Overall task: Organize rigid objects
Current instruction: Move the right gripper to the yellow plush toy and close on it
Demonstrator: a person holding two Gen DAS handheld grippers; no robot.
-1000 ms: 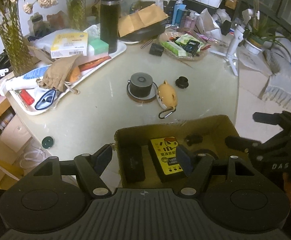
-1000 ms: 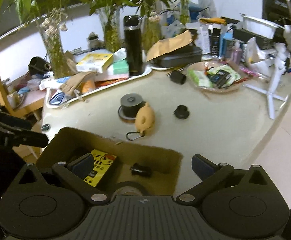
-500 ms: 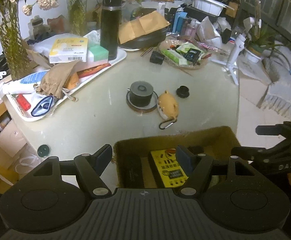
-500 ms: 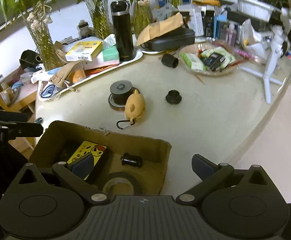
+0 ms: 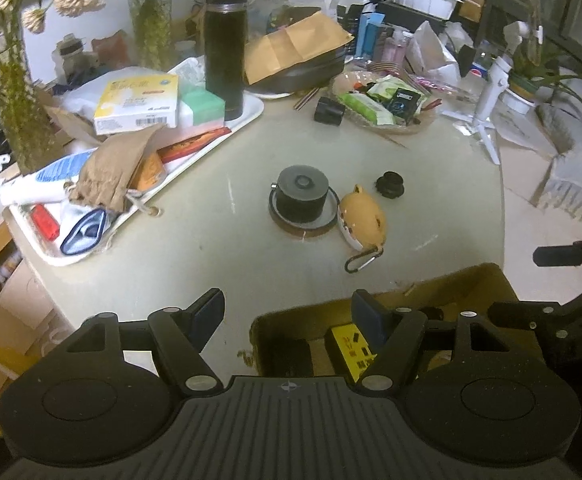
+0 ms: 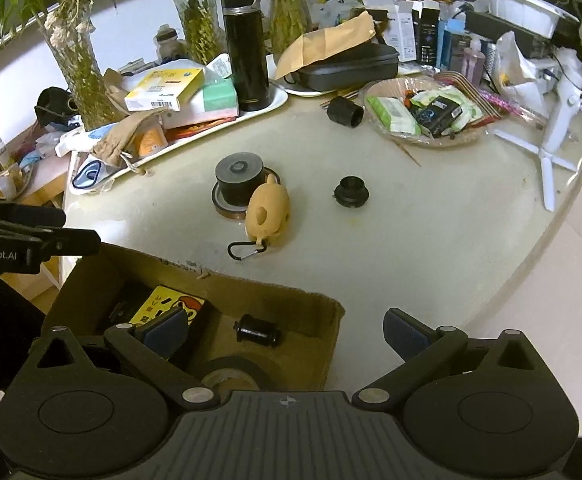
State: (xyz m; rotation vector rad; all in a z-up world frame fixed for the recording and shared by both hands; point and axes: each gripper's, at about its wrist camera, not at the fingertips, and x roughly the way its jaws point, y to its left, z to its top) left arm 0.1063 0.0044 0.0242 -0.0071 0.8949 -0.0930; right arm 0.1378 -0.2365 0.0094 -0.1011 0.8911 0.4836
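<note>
A cardboard box (image 6: pixel 275 292) (image 5: pixel 443 284) stands at the table's near edge. In it lie a yellow box (image 6: pixel 171 304) (image 5: pixel 351 348), a small black cylinder (image 6: pixel 257 330), a tape roll (image 6: pixel 231 372) and a black case (image 5: pixel 287 356). On the table sit a black lidded pot on a coaster (image 5: pixel 303 194) (image 6: pixel 239 180), a tan case with a carabiner (image 5: pixel 361 216) (image 6: pixel 269 212) and a black knob (image 5: pixel 389 184) (image 6: pixel 351 192). My left gripper (image 5: pixel 289 310) is open and empty over the box's left rim. My right gripper (image 6: pixel 285 330) is open and empty over the box's right end.
A white tray (image 5: pixel 251 116) with a black flask (image 5: pixel 225 40), boxes and pouches stands far left. A basket of packets (image 6: pixel 423 112), a black tube (image 6: pixel 345 112) and a white tripod (image 6: pixel 551 120) stand far right. Vases of plants line the back.
Both grippers have pulled back and up from the box, still open. More of the table shows in both views.
</note>
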